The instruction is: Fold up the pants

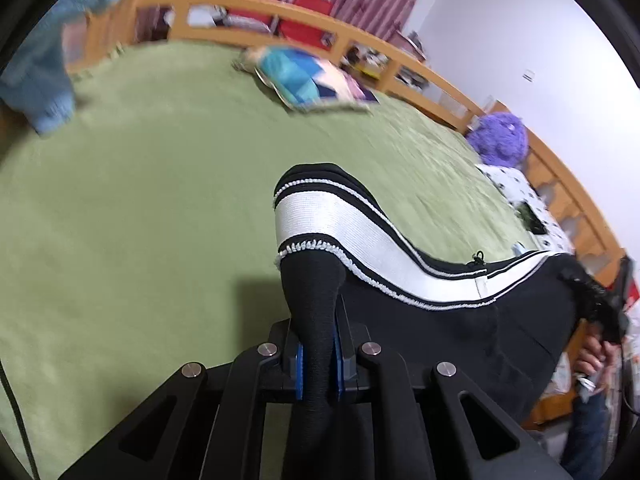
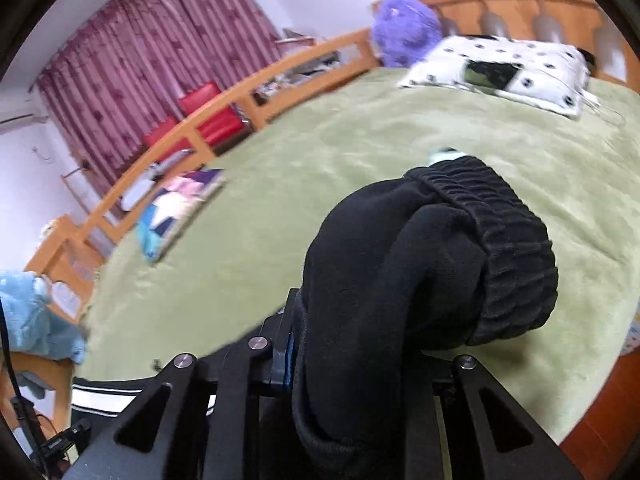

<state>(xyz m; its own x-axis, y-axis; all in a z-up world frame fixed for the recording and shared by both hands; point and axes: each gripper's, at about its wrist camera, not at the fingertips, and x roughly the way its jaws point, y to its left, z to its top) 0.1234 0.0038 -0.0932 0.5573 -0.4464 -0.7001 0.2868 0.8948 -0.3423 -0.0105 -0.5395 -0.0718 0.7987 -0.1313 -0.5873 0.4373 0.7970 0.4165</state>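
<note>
The pants [image 1: 440, 320] are black with a broad white side stripe [image 1: 320, 220]. They hang in the air above a green bedspread [image 1: 140, 200], stretched between both grippers. My left gripper [image 1: 319, 364] is shut on a bunch of the black cloth near the striped end. My right gripper [image 2: 348, 364] is shut on the black cloth just below the ribbed elastic waistband [image 2: 512, 248], which bulges over its fingers. The right gripper and the hand holding it show at the far right of the left wrist view [image 1: 604, 312]. The striped part shows low left in the right wrist view [image 2: 104, 400].
A colourful folded blanket [image 1: 312, 80] lies far across the bed. A spotted white pillow [image 2: 500, 68] and a purple plush toy [image 2: 404, 28] sit by the wooden headboard [image 2: 520, 8]. A light blue garment [image 1: 52, 60] hangs at the left. A wooden rail [image 1: 280, 8] edges the bed.
</note>
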